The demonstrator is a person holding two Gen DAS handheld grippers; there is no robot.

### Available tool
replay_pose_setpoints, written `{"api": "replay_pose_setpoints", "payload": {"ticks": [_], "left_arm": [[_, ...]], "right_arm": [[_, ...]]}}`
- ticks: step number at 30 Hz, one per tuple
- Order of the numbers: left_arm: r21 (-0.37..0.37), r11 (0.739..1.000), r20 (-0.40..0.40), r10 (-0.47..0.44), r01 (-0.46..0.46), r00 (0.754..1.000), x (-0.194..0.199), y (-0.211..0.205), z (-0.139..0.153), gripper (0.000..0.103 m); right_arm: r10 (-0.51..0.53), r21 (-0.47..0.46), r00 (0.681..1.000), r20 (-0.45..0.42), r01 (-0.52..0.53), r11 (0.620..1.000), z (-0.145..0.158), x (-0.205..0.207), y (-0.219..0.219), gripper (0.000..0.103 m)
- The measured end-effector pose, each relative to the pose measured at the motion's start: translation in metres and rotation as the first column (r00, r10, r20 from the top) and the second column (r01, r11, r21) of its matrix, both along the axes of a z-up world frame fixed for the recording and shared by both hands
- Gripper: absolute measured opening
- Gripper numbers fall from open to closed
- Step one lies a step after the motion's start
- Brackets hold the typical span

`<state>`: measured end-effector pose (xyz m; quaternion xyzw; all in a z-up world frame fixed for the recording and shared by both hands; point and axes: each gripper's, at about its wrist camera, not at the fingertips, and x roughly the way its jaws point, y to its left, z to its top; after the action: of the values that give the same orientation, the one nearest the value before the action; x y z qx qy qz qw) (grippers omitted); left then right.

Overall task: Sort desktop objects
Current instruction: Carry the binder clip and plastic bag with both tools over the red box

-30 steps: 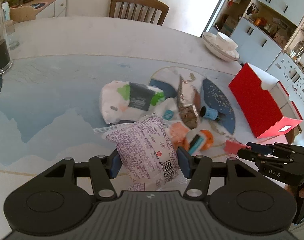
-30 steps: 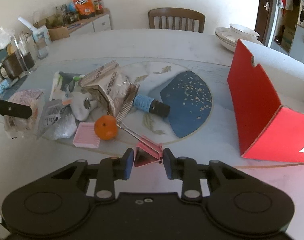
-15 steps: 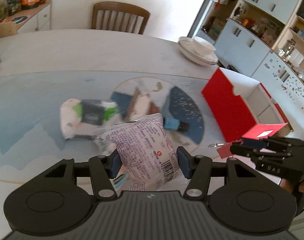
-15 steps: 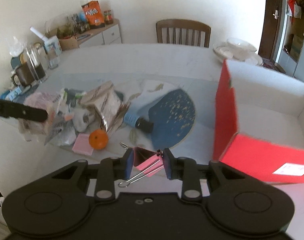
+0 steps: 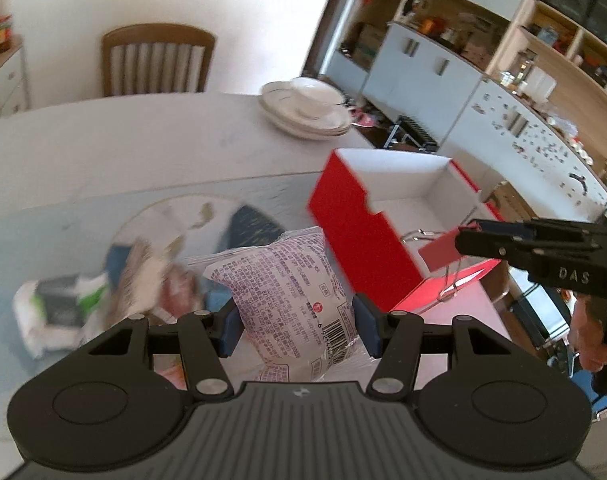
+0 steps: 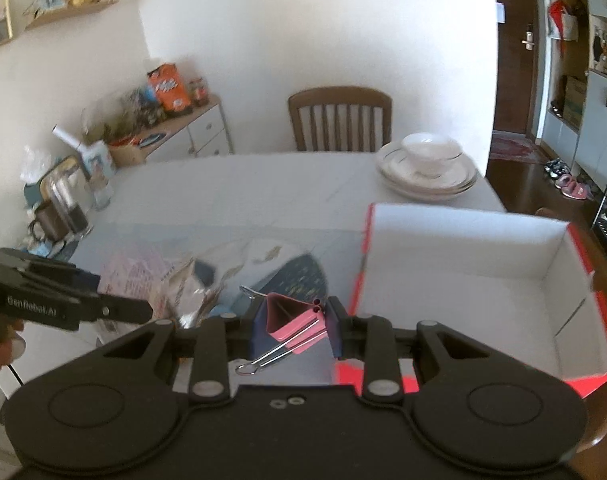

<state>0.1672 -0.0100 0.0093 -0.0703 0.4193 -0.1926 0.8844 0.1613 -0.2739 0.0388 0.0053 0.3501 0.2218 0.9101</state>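
Observation:
My left gripper (image 5: 293,330) is shut on a purple-printed snack packet (image 5: 287,292) and holds it in the air, left of the open red box (image 5: 359,224). My right gripper (image 6: 293,330) is shut on a pink binder clip (image 6: 291,322) and holds it above the table at the box's left wall (image 6: 357,280). In the left wrist view the right gripper (image 5: 463,240) with the clip (image 5: 439,254) hangs over the box's near corner. The box has a white inside (image 6: 463,288) with nothing showing in it.
A blurred pile of packets and wrappers (image 5: 103,292) lies on the table mat left of the box. Stacked white plates with a bowl (image 6: 427,168) stand behind the box. A wooden chair (image 6: 339,120) stands at the table's far side. Jars and a mug (image 6: 59,212) stand far left.
Both grippers have risen and swung right toward the red box, each keeping its load. The binder clip has come off the table and now hangs over the box's near corner.

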Motion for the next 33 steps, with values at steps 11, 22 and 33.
{"api": "replay_pose_setpoints", "payload": {"ticks": [11, 22, 33], "left_arm": [[0.023, 0.995, 0.014, -0.095, 0.095, 0.995, 0.041, -0.068, 0.012, 0.056], [0.051, 0.981, 0.021, -0.188, 0.187, 0.982, 0.082, -0.138, 0.016, 0.056], [0.064, 0.969, -0.016, -0.239, 0.239, 0.971, 0.134, -0.193, 0.001, 0.056]], "right_arm": [[-0.051, -0.027, 0.998, 0.022, 0.052, 0.998, -0.005, 0.032, -0.059, 0.03], [-0.096, -0.039, 0.995, 0.001, 0.096, 0.995, -0.023, 0.054, -0.104, 0.03], [-0.122, -0.064, 0.992, -0.033, 0.12, 0.991, -0.044, 0.066, -0.132, 0.03]]}}
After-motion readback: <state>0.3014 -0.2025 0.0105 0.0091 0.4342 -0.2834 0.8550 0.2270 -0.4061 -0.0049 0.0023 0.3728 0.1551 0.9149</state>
